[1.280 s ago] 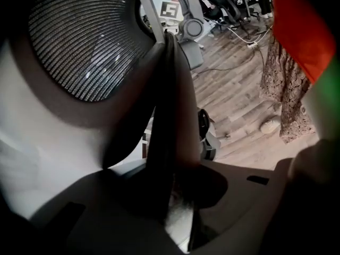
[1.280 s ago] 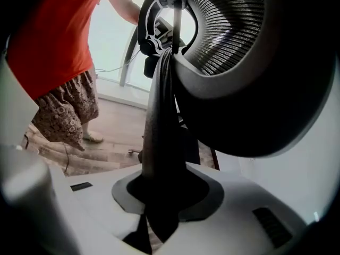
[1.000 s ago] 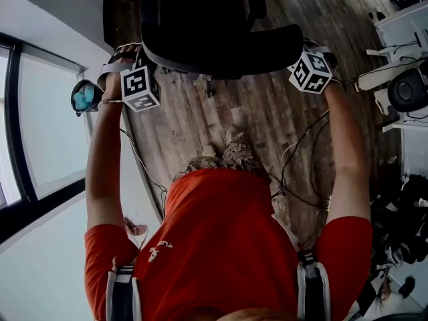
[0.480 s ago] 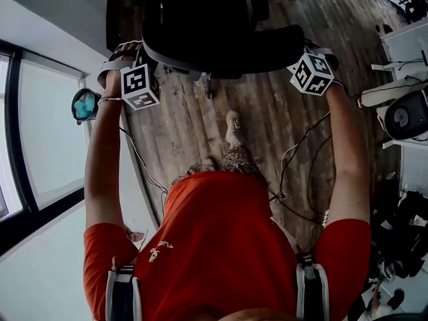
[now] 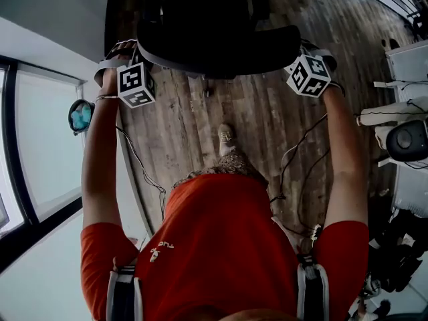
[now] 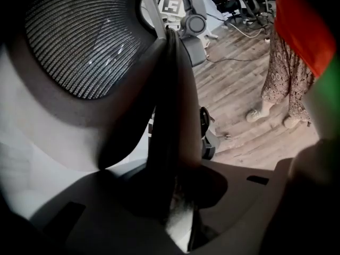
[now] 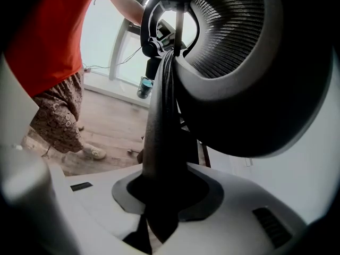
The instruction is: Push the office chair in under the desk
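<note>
In the head view a black office chair stands on the wooden floor ahead of the person, its backrest toward them. My left gripper is shut on the backrest's left edge, its marker cube just below. On the right edge my right gripper is shut the same way. In the left gripper view the dark backrest edge runs up out of my left gripper, beside the mesh back. In the right gripper view the backrest edge is pinched in my right gripper. No desk is clearly visible.
A glass window wall runs along the left, with a small round blue object at its base. Cables trail over the floor behind the chair. White furniture and a round grey device stand at the right. The person's shoe is mid-floor.
The chair and both grippers have shifted forward, away from the person, who has stepped after them. The things at the right have slid down the frame. Both grips are unchanged.
</note>
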The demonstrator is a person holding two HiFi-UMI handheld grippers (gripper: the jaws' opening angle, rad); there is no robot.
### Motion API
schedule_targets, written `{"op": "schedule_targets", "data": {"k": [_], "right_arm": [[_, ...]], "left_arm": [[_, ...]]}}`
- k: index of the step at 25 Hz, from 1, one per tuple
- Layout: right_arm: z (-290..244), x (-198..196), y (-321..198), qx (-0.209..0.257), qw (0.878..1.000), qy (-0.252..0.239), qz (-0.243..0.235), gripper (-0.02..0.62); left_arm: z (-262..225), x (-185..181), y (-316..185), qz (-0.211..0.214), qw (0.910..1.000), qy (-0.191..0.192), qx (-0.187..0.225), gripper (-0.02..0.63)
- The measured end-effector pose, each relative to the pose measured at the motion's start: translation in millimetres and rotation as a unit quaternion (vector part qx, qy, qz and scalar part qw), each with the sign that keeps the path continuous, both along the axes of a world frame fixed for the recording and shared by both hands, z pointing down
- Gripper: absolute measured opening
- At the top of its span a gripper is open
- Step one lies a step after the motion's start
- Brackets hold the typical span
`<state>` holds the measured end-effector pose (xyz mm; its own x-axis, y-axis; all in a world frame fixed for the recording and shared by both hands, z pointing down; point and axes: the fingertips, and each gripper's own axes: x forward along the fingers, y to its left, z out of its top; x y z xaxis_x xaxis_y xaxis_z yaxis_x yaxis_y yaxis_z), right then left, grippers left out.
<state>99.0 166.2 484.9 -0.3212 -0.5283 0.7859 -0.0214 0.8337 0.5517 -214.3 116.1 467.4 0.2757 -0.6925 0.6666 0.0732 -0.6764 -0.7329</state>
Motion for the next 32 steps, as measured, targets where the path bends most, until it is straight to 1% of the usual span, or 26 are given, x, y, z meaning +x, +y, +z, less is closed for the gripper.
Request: {"op": "schedule_targets", "data": {"k": [6,12,18,24,32], "right_arm": [[-2,19,-62,0.001,1.000,0.000,-0.013,0.110],[-3,36,-118,0.005,1.000,-0.003,-0.027,0.110],[-4,49,-169,0.005,0.999,-0.003,-0.040,0.110],[-2,60,-208,0.000,0.999,0.001,-0.048,0.110],[-2,73,-263,-0.004,0.998,0.006,-0.055,0.110]], "left_arm": [[-1,17,-56,-0.019,0.9998,-0.006,-0.004,0.106],[-3,34,-106,-0.030,0.9995,-0.003,0.001,0.109],[-3,45,-150,-0.044,0.9990,-0.009,-0.003,0.107],[0,55,-184,-0.055,0.9984,-0.009,-0.008,0.104],[-1,68,-230,-0.062,0.9981,-0.006,-0.003,0.103]]}}
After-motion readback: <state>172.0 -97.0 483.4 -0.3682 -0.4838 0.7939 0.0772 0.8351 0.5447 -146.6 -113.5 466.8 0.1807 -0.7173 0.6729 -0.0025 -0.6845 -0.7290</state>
